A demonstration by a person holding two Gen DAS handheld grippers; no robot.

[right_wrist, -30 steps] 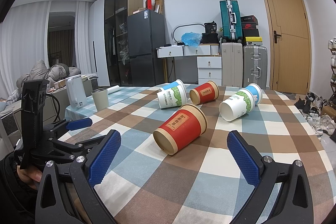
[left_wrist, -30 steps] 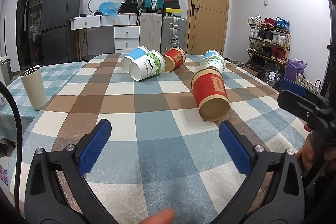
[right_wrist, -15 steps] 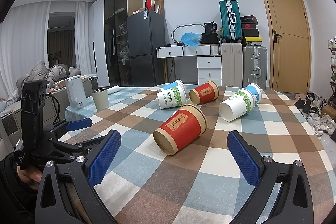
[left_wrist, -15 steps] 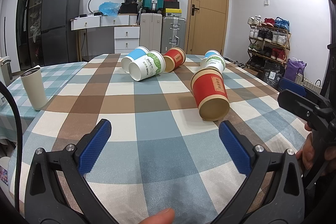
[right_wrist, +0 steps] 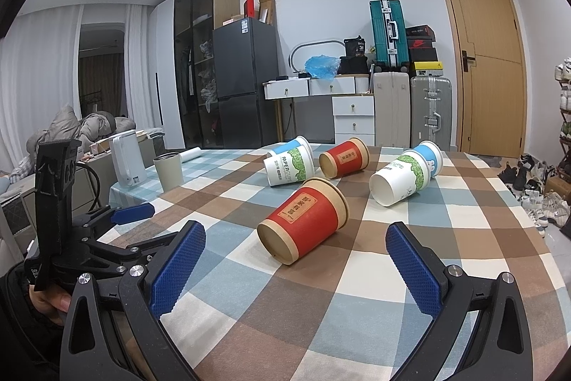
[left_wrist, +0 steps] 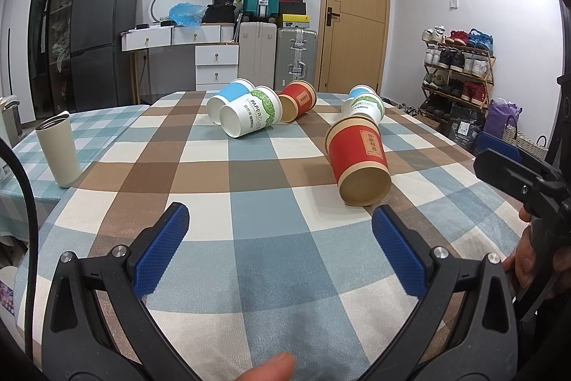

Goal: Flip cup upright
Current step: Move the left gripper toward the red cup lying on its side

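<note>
Several paper cups lie on their sides on a checked tablecloth (left_wrist: 249, 238). The nearest is a red cup (left_wrist: 357, 163), its base facing me; it also shows in the right wrist view (right_wrist: 303, 224). Behind lie a green-patterned cup (left_wrist: 249, 116), a blue cup (left_wrist: 225, 97), a second red cup (left_wrist: 298, 100) and a green and blue pair (left_wrist: 364, 104). My left gripper (left_wrist: 282, 249) is open and empty, short of the red cup. My right gripper (right_wrist: 296, 266) is open and empty, just before the same cup.
A beige tumbler (left_wrist: 59, 152) stands upright at the table's left edge. A white kettle (right_wrist: 126, 163) stands on a side surface beyond it. The right gripper shows at the right edge of the left wrist view (left_wrist: 517, 174). Suitcases, drawers and a fridge stand behind.
</note>
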